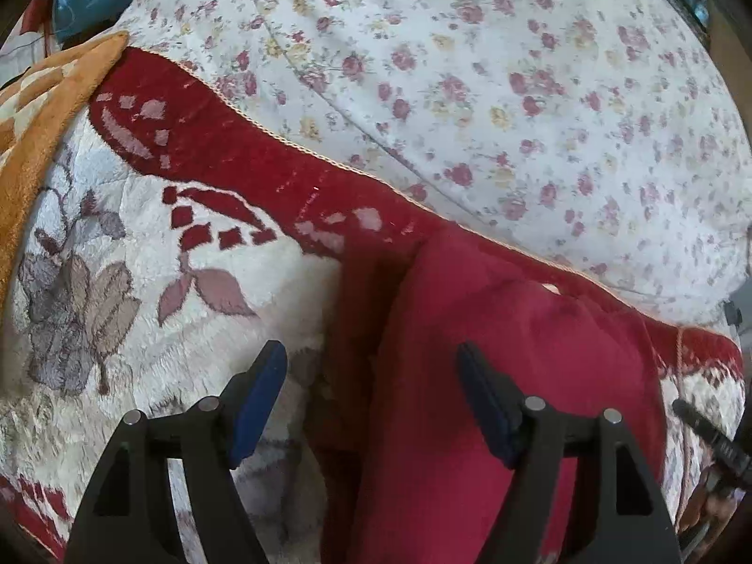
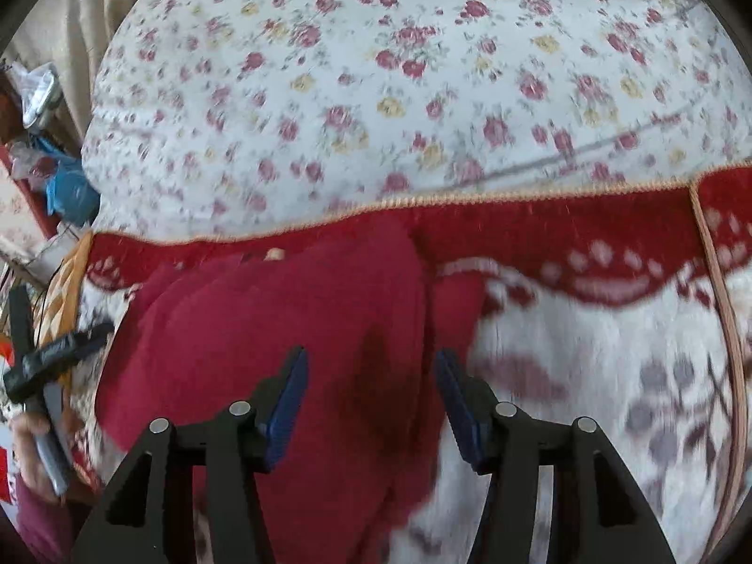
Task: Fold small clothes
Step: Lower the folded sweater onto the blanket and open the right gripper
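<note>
A small dark red garment [image 1: 493, 352] lies on a fleece blanket, bunched with folds. In the left wrist view my left gripper [image 1: 371, 366] is open, its jaws straddling the garment's left edge just above it. In the right wrist view the same garment [image 2: 282, 329] fills the lower middle, and my right gripper [image 2: 371, 371] is open over its right edge, holding nothing. The left gripper also shows in the right wrist view [image 2: 51, 357] at the far left, in a hand.
The white fleece blanket [image 1: 141, 282] with a red border and leaf pattern lies on a floral bedsheet [image 1: 517, 70]. An orange blanket [image 1: 42, 117] sits at the left. Clutter and a blue bag [image 2: 70, 192] lie beyond the bed's left side.
</note>
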